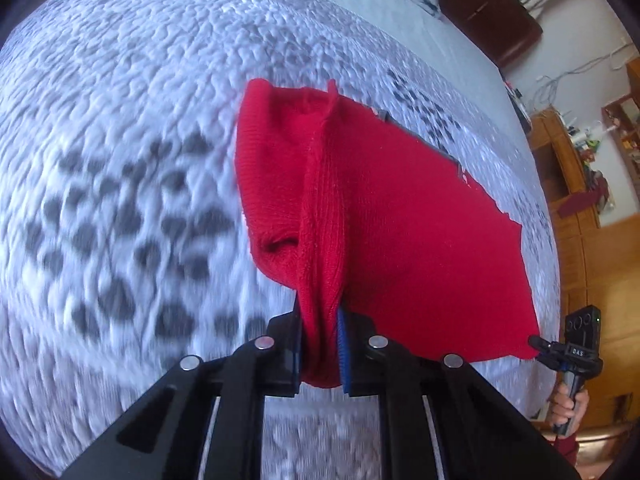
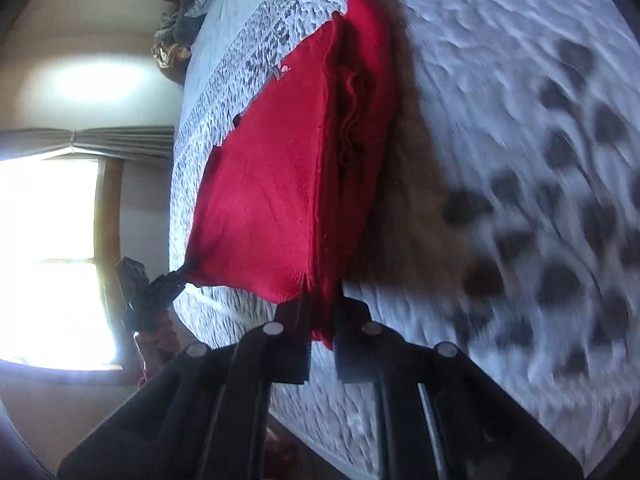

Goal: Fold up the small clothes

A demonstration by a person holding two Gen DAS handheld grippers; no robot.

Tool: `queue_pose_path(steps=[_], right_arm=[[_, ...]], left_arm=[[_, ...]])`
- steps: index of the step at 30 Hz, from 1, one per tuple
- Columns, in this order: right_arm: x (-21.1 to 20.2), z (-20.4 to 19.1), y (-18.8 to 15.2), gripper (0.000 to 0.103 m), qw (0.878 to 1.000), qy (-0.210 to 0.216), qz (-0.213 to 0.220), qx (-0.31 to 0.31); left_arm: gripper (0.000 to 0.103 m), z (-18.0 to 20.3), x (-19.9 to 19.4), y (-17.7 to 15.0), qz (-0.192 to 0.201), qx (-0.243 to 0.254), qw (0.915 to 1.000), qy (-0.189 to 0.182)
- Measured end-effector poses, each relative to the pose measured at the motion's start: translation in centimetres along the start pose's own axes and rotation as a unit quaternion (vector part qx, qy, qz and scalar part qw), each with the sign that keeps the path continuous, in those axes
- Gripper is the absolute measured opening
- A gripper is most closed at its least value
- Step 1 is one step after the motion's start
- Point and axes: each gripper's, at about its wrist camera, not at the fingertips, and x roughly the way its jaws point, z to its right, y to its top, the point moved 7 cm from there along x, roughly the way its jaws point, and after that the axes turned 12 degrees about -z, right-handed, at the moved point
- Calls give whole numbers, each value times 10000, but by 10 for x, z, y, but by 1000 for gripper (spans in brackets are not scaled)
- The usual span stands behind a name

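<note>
Both grippers — left, right — were clamped on red knit garment corners; edge should be kept taut and lowered evenly onto quilt.

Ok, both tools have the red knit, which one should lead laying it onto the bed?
Right, probably. Right tool and left tool are both shut on the red knit garment, but the right's edge hangs by its shadow on the bedspread; the left's corner seems past the bed edge.
</note>
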Motion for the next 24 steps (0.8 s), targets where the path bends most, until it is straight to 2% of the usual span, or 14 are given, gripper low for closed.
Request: queue_pose_path(steps=[4, 7, 9, 11, 14, 16, 17, 18, 19, 21, 24], right_arm=[[-8, 9, -47, 7, 9994, -338, -35, -81], [-4, 27, -69, 7, 9965, -831, -39, -4], [6, 41, -74, 7, 9936, -1120, -85, 121], [20, 52, -72, 8, 9924, -1203, -44, 246], [23, 50, -72, 7, 9903, -1367, 122, 229], [25, 43, -75, 10, 9890, -1451, 202, 214], [24, 38, -77, 18, 9891, -1437, 248, 198], [21, 34, -81, 25, 9893, -1407, 312, 211], [15, 29, -87, 28, 9894, -1370, 413, 233], [4, 23, -93, 48, 9902, -1247, 596, 204], [-21, 22, -107, 53, 9909, -965, 881, 320]], left_arm=[[14, 3, 2, -50, -69, 211, 9996, 155], [14, 1, 18, -79, -178, 349, 9983, 443], [15, -4, 31, -87, -155, 470, 9963, 704], [16, -6, 35, -88, -54, 555, 9952, 805], [16, -3, 36, -88, 5, 682, 9928, 986], [19, 0, 36, -89, 70, 799, 9901, 1149], [22, 3, 35, -90, 109, 862, 9882, 1258], [29, 3, 32, -91, 140, 856, 9868, 1368], [32, 3, 28, -93, 171, 814, 9855, 1479], [37, 7, 14, -102, 270, 790, 9852, 1493], [44, 12, -11, -114, 499, 802, 9846, 1470]])
